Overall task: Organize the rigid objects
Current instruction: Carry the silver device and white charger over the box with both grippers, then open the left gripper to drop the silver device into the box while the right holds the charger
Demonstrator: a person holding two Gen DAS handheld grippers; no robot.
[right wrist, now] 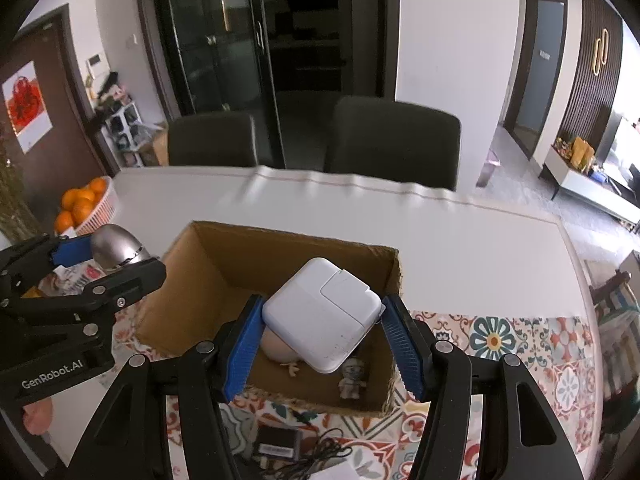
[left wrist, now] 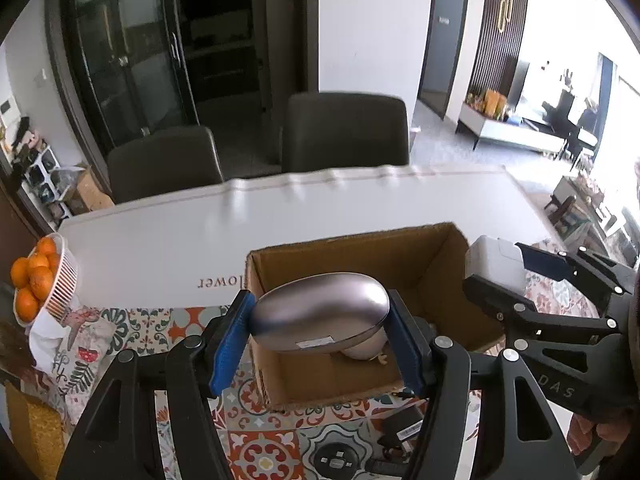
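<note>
Here both grippers tilt steeply down over the table point(left wrist: 168, 228), side by side, each carrying something above the open cardboard box point(left wrist: 432, 264). Left gripper point(left wrist: 320, 344): jaws partly spread, blue pads pinching the silver egg-shaped device point(left wrist: 320, 312) by its two ends, held just above the box's near-left part; in the right wrist view the same device point(right wrist: 118, 246) shows left of the box, clamped between blue pad and black finger. Right gripper point(right wrist: 322, 336): jaws partly spread, pads pressed on opposite corners of the white power adapter point(right wrist: 322, 314), which sits tilted between them, over the box's middle. In the left wrist view that adapter point(left wrist: 494, 264) sits past the box's right wall. A bit of a hand point(left wrist: 588, 432) shows behind the right gripper. Box is under and ahead of both claws, on the patterned mat point(right wrist: 520, 344). Inside it, below the adapter: a pale rounded object point(right wrist: 276, 346), partly hidden, a small tan figure-like bit beside it, and a small grey figurine point(right wrist: 352, 378) standing near the front-right corner. Nearer than the box, below the claws, lie a black adapter with cable point(right wrist: 280, 446) and a black remote-like item point(left wrist: 336, 460). Far left of the left claw, a basket of oranges point(left wrist: 36, 280).
</note>
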